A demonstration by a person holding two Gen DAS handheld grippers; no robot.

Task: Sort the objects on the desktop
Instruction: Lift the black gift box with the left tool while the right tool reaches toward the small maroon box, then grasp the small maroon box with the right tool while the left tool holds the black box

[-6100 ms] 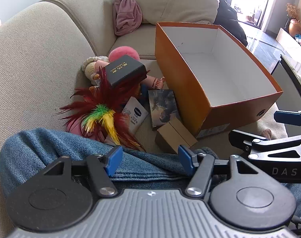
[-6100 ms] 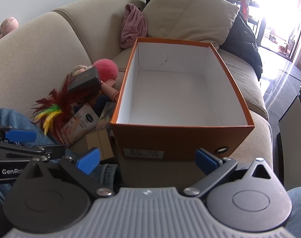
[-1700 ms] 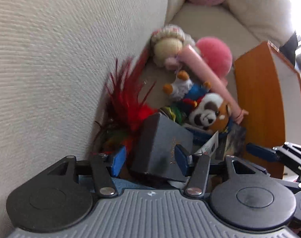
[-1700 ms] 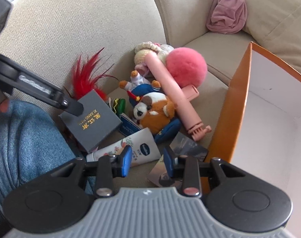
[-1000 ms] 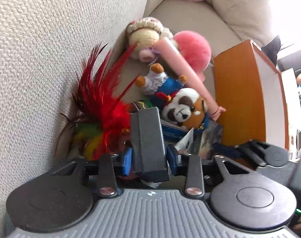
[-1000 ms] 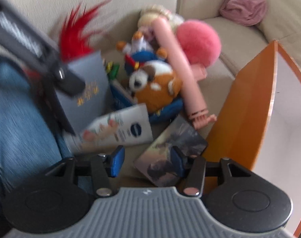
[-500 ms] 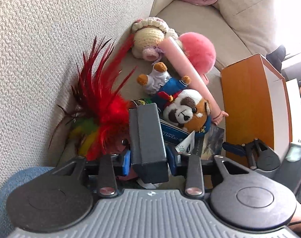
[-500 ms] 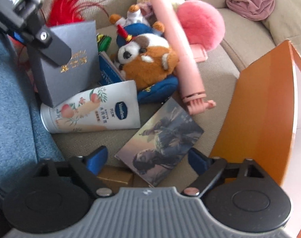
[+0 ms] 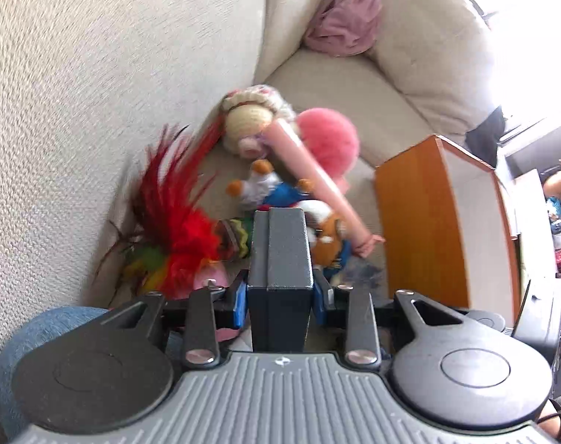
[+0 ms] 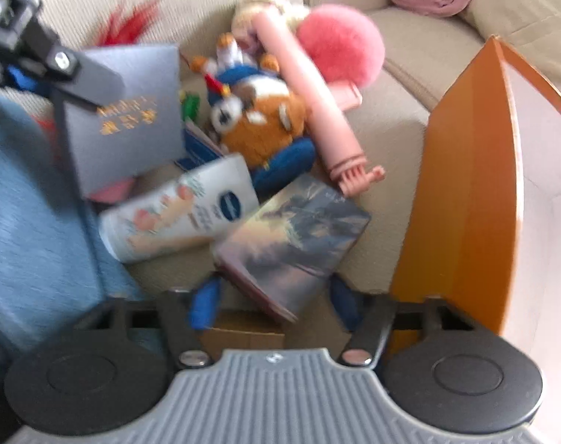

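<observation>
Dark grey gift box (image 9: 280, 255) with gold lettering, clamped edge-on between the blue pads (image 9: 239, 301) of the left gripper (image 9: 279, 301) and held clear of the pile; in the right wrist view its lettered face (image 10: 127, 118) is turned toward the camera, with one finger of the left gripper across its upper corner. Right gripper (image 10: 271, 305): jaws spread moderately wide, one blue pad at each side of the near corner of a picture-covered booklet (image 10: 291, 236); blur prevents telling whether the pads touch it. A brown cardboard box (image 10: 243, 327) lies just beneath that corner. Beside the booklet lies a white lotion tube (image 10: 180, 211), and behind it a brown-and-white plush animal (image 10: 265, 118) against a blue-clad plush figure (image 10: 236, 63). A long pink handle (image 10: 310, 111) runs diagonally across the toys, touching a pink pompom (image 10: 341, 44) and a crocheted doll head (image 9: 251, 122). Red feathers (image 9: 173, 199) stand against the beige sofa backrest (image 9: 95, 92). An orange shoebox (image 10: 469, 192), open with a white interior, sits on the seat just right of the pile. A mauve cloth (image 9: 345, 26) rests in the sofa corner. Blue denim (image 10: 29, 214) fills the near left.
</observation>
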